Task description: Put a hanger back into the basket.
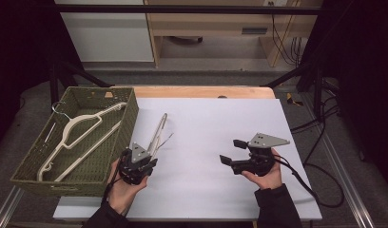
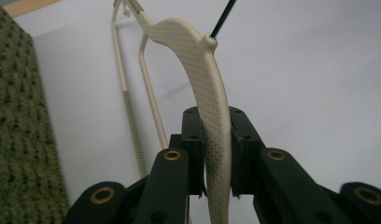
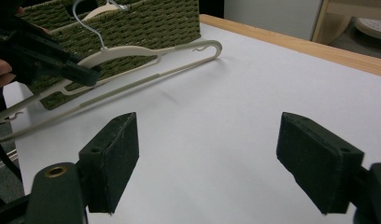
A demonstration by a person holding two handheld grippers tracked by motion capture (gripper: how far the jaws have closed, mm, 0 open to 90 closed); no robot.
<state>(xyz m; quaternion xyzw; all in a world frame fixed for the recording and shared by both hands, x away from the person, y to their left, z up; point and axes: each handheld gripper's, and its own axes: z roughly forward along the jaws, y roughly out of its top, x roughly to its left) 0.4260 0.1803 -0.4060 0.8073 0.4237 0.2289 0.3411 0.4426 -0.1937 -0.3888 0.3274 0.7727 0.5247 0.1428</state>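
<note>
On the white table (image 1: 206, 142) sits a green woven basket (image 1: 35, 166) at the left, holding one cream hanger (image 1: 71, 135). Beside it, the left gripper (image 1: 151, 159) pinches a second cream hanger (image 2: 205, 88); its own view shows the pads pressed on the hanger's textured shoulder. Well apart, the right gripper (image 1: 232, 152) stands spread, nothing between its pads (image 3: 116, 154).
</note>
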